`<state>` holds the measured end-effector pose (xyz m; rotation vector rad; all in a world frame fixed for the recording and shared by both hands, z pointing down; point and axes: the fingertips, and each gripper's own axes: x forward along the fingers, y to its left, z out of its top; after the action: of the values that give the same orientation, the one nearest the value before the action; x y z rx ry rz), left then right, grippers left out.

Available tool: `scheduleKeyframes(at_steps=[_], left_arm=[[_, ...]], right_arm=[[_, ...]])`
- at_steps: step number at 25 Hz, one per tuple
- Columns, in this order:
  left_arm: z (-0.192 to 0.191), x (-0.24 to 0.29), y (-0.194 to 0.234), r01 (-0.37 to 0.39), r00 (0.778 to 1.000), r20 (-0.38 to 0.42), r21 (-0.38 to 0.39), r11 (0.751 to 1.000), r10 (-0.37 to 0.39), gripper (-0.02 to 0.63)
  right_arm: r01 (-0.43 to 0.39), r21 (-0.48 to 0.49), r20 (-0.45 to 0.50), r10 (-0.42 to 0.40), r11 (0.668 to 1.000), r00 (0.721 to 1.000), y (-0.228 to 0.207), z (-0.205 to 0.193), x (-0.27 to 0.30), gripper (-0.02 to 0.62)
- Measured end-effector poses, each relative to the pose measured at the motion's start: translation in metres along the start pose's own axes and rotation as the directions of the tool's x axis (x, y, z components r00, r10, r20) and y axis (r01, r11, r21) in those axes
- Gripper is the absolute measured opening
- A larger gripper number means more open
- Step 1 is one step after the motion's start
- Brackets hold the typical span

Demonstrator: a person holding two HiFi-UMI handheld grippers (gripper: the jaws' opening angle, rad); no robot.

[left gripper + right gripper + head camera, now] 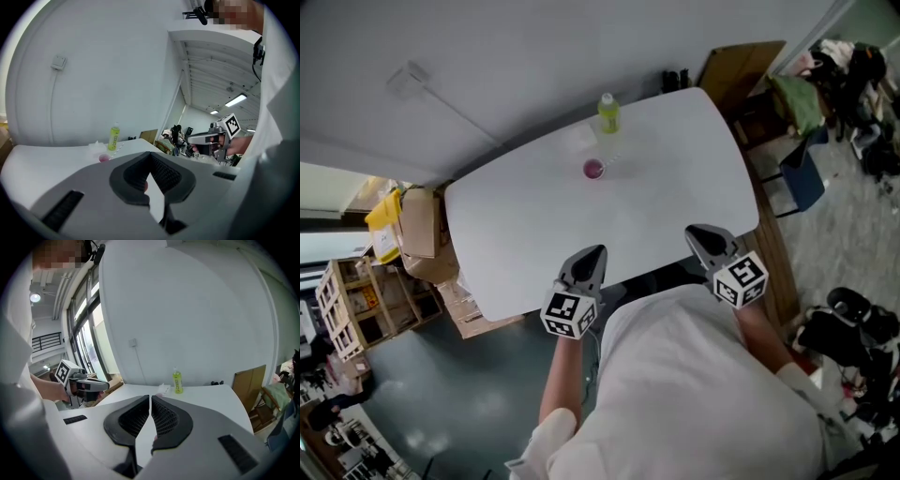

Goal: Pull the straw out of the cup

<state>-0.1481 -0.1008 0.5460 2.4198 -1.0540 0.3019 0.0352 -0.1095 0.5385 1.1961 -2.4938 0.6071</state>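
While the left gripper (593, 253) and right gripper (701, 232) hover with jaws closed on nothing, well short of the green bottle (608, 112), we judge the reach comes first. The cup (594, 169) stands just in front of that bottle, its straw (612, 157) leaning toward it. We should steady the cup with one opened gripper, pinch the straw high with the other, and draw along its lean.

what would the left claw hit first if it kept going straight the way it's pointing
Probably the bare white table: the shut left claw tilts slightly down over its near edge. The pink cup and green bottle sit left of that line. Depth is hard to judge.
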Motion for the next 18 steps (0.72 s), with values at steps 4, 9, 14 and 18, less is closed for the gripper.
scheduleKeyframes(at_steps=[4,9,14,18], left_arm=[[0.002,0.018,0.010,-0.056,0.998,-0.026,0.007,0.998,0.056,0.003],[0.009,0.056,0.025,-0.081,0.995,-0.062,0.016,0.997,0.082,0.003],[0.023,0.097,0.047,-0.087,0.993,-0.069,0.062,0.994,0.091,0.005],[0.026,0.126,0.065,-0.075,0.990,-0.110,0.111,0.991,0.087,0.009]], right_arm=[[-0.040,-0.011,-0.012,0.039,0.999,0.999,-0.015,0.004,0.010,0.040],[-0.090,-0.013,-0.034,0.090,0.996,0.995,-0.037,0.009,0.023,0.040],[-0.117,0.024,-0.070,0.118,0.993,0.990,-0.059,0.001,0.035,0.040],[-0.135,0.042,-0.100,0.139,0.990,0.985,-0.071,-0.005,0.043,0.040]])
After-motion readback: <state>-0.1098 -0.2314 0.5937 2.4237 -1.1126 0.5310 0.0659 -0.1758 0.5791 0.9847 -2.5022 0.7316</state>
